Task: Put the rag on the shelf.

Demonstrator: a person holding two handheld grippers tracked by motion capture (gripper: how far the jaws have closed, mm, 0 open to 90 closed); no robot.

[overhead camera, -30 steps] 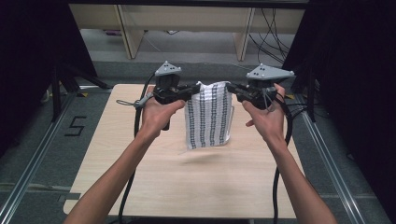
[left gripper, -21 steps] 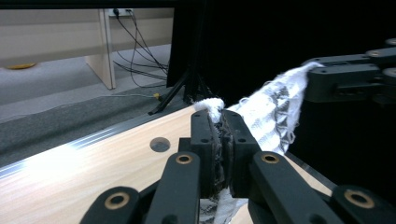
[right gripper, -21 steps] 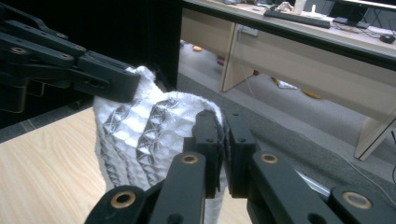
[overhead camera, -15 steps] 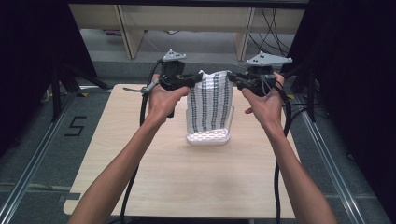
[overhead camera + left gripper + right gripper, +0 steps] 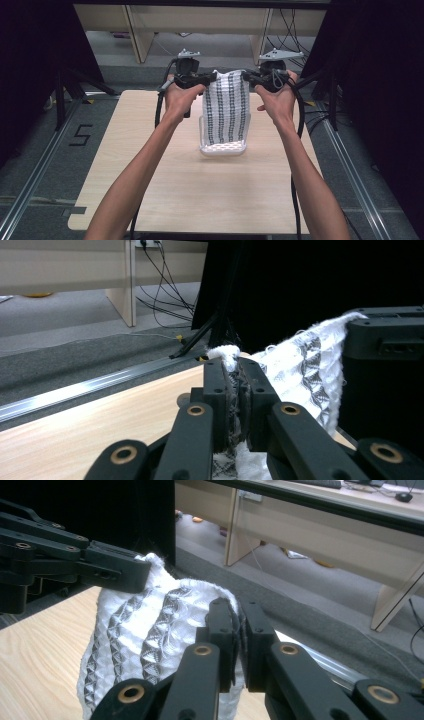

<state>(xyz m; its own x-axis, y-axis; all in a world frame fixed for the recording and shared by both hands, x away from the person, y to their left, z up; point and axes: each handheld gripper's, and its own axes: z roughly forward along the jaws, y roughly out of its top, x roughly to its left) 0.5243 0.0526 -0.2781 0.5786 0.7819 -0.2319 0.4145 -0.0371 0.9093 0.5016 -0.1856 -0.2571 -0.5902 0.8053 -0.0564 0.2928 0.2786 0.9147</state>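
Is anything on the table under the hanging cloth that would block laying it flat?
Nothing visible does. The cloth hangs from the left claw and right claw, its lower end already folded onto the bare wooden table, with nothing else lying on it.

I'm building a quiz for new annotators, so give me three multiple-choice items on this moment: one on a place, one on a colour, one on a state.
1. Where is the lower end of the cloth?
A. on the table
B. hanging off the table's edge
C. on the floor

2. What colours is the cloth?
A. plain red
B. white with dark stripes
C. solid blue

3. How do the two grippers stand?
A. both open
B. one open, one shut
C. both shut on the cloth

Answers:
1 A, its folded bottom rests on the table.
2 B, dark patterned bands run down white fabric.
3 C, the left gripper and the right gripper each pinch an upper corner.
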